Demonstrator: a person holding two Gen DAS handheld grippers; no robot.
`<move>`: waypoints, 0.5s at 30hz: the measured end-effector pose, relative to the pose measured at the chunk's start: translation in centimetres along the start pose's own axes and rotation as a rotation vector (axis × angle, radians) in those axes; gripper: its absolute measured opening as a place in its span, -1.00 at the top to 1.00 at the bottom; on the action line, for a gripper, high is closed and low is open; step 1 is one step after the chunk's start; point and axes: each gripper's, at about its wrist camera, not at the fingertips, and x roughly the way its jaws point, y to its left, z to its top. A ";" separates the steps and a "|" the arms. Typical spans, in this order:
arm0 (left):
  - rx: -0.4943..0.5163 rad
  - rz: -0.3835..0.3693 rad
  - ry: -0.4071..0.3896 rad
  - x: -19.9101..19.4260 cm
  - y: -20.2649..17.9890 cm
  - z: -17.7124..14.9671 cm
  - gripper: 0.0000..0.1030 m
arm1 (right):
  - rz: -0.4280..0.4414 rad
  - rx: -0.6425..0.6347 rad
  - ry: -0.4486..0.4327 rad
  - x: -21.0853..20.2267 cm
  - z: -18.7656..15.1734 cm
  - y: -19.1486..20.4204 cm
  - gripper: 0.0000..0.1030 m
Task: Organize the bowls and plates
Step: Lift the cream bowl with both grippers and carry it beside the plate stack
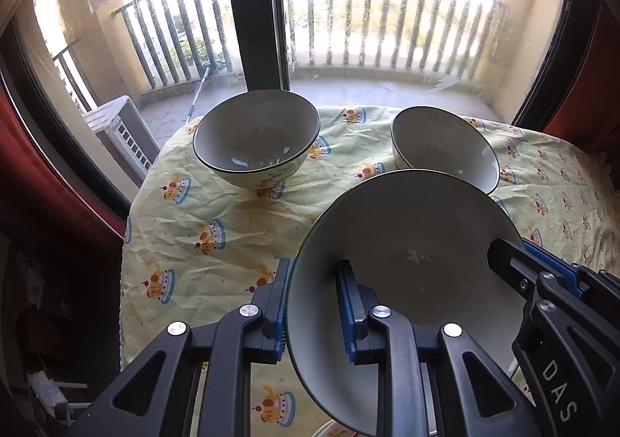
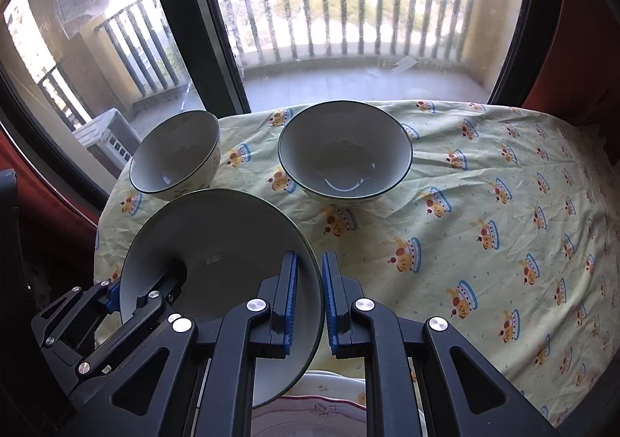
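From the left wrist, the left gripper (image 1: 313, 305) has its jaws clamped on the near rim of a lifted bowl (image 1: 407, 243), above the cloth-covered surface (image 1: 217, 212).

From the right wrist, the right gripper (image 2: 310, 297) pinches the same bowl's opposite rim; beneath, seemingly, lies a flowered plate (image 2: 321, 410).

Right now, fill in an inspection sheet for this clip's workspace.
Surface: yellow cartoon-print cloth, wrinkled, covering the table.
Job's things: held bowl off the cloth; two bowls upright on it; patterned plate under the held bowl.
Clutter: nothing seen.
Grippers: left claw and right claw each clamp the held bowl's rim on opposite sides.
Cables: nothing seen.
Surroundings: window, balcony railing behind the table.
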 end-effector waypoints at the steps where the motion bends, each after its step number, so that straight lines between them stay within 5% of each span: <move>1: 0.002 0.001 -0.004 -0.3 -0.5 -0.1 0.60 | -0.001 -0.003 -0.004 -0.4 -0.1 -0.4 0.68; 15: -0.004 -0.005 -0.013 -3.4 -8.5 -2.1 0.60 | 0.004 -0.004 -0.015 -4.4 -1.8 -8.4 0.68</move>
